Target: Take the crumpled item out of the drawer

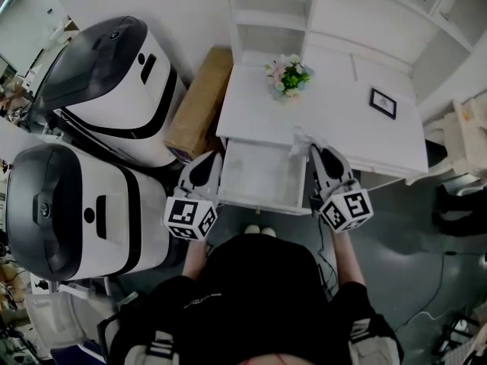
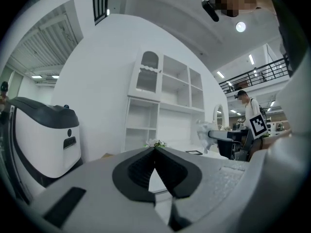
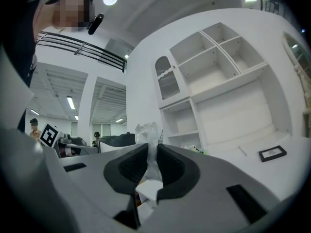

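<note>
The crumpled item (image 3: 147,135), a wad of clear film, is pinched in the right gripper (image 3: 148,152), whose jaws are nearly closed on it. Most of the wad pokes up past the tips. In the head view the item (image 1: 301,137) sits by the desk's (image 1: 342,105) front edge, at the back right corner of the open drawer (image 1: 266,204), and looks already lifted out of it. The left gripper (image 2: 155,152) has its jaws together at the tips with nothing between them, and it hangs just left of the drawer. The main risk, as I judge it, is the hold: thin, springy film caught only at the tips could slide out with a quick swing and drop back into the drawer or onto the floor. The flowers (image 1: 288,75) are near enough to be knocked if the gripper moves forward. By count there are one crumpled item, one drawer, two grippers, one bunch of flowers, one frame (image 1: 383,103), one box (image 1: 199,103) and two white machines (image 1: 114,82).
</note>
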A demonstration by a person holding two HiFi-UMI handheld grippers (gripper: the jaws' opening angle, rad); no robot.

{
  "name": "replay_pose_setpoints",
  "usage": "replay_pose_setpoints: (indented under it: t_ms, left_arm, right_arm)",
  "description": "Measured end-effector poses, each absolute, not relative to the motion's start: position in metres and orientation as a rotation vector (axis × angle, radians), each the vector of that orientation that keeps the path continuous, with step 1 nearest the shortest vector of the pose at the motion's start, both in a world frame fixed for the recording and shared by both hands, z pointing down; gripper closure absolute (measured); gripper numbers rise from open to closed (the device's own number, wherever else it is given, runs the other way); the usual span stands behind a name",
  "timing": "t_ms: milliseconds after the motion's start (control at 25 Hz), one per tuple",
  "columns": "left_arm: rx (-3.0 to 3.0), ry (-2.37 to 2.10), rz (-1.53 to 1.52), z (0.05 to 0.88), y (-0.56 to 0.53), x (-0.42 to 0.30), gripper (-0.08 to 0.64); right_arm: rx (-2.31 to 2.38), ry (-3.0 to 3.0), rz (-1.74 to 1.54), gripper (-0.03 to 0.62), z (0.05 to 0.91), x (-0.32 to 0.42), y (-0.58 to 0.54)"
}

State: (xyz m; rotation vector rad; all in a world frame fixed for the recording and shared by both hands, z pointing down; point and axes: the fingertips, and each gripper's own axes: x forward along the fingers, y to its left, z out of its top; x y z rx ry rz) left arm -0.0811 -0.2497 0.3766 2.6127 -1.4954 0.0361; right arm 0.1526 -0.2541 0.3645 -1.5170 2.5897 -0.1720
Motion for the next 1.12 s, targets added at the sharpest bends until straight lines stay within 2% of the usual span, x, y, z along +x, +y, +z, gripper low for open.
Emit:
replay_pose_setpoints:
  t_ms: [1120]
  left_arm:
    - [2.613,-1.543,0.037,0.371,-0.257,-0.083,0.562]
  right_arm:
    - [-1.574,2.59,-0.128,0.557,0.367,0.162,-0.265]
